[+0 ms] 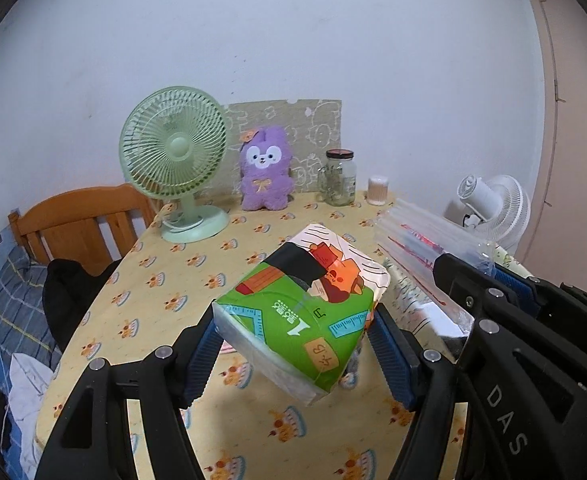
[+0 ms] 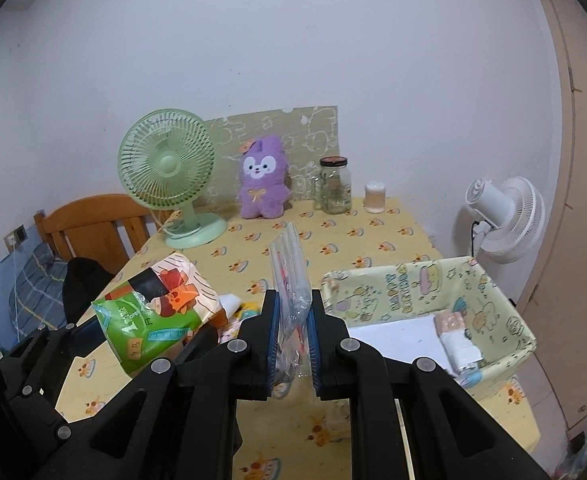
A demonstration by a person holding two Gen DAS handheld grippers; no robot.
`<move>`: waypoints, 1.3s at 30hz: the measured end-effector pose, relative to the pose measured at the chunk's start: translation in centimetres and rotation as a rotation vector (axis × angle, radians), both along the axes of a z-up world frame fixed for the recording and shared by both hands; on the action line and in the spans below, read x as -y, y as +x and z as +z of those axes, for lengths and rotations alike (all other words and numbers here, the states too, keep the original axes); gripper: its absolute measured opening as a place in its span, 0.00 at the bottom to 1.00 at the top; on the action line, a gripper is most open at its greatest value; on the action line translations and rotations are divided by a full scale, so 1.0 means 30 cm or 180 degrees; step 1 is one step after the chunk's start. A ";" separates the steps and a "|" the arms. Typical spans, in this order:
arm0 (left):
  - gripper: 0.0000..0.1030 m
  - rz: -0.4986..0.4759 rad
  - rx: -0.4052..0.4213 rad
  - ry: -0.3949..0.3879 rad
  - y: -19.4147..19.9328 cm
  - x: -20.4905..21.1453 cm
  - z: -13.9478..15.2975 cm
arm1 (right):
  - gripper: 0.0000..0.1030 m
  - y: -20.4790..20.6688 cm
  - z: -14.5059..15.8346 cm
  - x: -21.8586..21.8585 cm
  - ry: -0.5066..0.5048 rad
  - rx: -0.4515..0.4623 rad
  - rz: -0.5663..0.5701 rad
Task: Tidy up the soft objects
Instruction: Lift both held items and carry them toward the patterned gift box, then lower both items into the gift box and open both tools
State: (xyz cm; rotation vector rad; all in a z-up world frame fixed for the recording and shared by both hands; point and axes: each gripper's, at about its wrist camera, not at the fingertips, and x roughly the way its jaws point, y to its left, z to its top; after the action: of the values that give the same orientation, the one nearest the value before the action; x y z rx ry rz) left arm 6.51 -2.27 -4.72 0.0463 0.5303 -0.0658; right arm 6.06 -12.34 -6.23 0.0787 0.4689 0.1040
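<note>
My left gripper [image 1: 297,344] is shut on a green and orange tissue pack [image 1: 305,308], held above the yellow tablecloth [image 1: 165,280]. The same tissue pack [image 2: 157,312] shows at the left of the right wrist view, between the left gripper's fingers [image 2: 89,330]. My right gripper [image 2: 293,344] is shut on a clear plastic packet [image 2: 289,280] with red print, standing on edge between the pads. That plastic packet [image 1: 421,248] appears at the right of the left wrist view. A purple plush rabbit [image 1: 264,170] sits at the back of the table against the wall.
A fabric basket [image 2: 493,292] with small rolled items stands at the right. At the back are a green fan [image 1: 173,160], a glass jar [image 1: 338,178] and a small white container [image 1: 378,190]. A white fan [image 2: 501,216] stands beyond the table's right edge, a wooden chair [image 1: 77,224] at the left.
</note>
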 end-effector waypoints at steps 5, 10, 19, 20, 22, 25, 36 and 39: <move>0.71 -0.0061 0.0035 -0.0012 0.023 0.059 0.007 | 0.16 0.019 0.008 0.054 -0.0010 0.0042 -0.0064; 0.71 -0.0131 0.0057 -0.0013 0.052 0.102 0.008 | 0.16 0.041 0.010 0.105 -0.0014 0.0066 -0.0118; 0.71 -0.0258 0.0076 -0.0021 0.101 0.185 0.007 | 0.16 0.073 0.010 0.190 -0.0036 0.0087 -0.0225; 0.71 -0.0273 0.0079 -0.0021 0.104 0.194 0.007 | 0.16 0.076 0.009 0.203 -0.0036 0.0089 -0.0243; 0.71 -0.0314 0.0079 -0.0031 0.114 0.218 0.004 | 0.16 0.082 0.008 0.222 -0.0043 0.0090 -0.0276; 0.71 -0.0382 0.0073 -0.0048 0.125 0.253 -0.001 | 0.16 0.088 0.005 0.254 -0.0062 0.0091 -0.0329; 0.71 -0.0621 -0.0036 0.0019 0.187 0.390 -0.041 | 0.16 0.114 -0.034 0.378 -0.0035 0.0025 -0.0537; 0.71 -0.0675 -0.0095 0.0037 0.201 0.420 -0.058 | 0.16 0.124 -0.051 0.405 -0.0033 -0.0009 -0.0579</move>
State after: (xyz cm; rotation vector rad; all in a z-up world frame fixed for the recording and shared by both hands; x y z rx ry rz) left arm 12.55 -14.87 -6.45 0.1130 0.5541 -0.2706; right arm 9.78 -24.50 -7.76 0.1110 0.4631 -0.0771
